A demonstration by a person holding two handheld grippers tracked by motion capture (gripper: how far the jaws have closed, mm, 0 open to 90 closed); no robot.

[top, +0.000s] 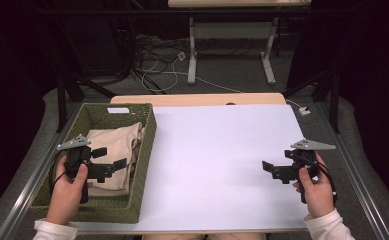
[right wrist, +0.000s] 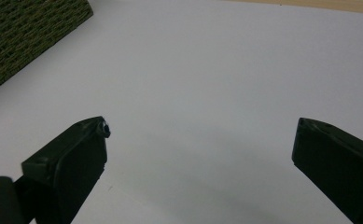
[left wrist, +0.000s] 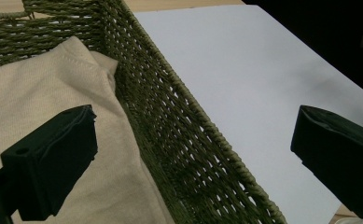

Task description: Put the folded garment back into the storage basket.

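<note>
I hold my left gripper (top: 108, 161) over the green woven basket (top: 144, 150), its jaws spread wide and empty above the folded beige cloth (top: 113, 142) that lies inside. In the left gripper view one jaw hangs over the cloth (left wrist: 53, 98) and the other sits out past the basket's right wall (left wrist: 188, 135), so the wall runs between them. My right gripper (top: 268, 169) waits well apart from the basket, above the white table surface (top: 217, 150), jaws likewise parted with nothing between them.

The risk, as I judge it, lies in that straddle. If I lower the left gripper as it stands, the jaws would close on the woven wall along with a fold of fabric, or on the wall alone, and a lift could drag or tip the basket instead of freeing the cloth. A shallow pinch is the other worry: catching only the top layer could let the fold open and snag on the rim on the way out. The basket also sits close to the near-left table edge, so a sideways tug could push it off.
</note>
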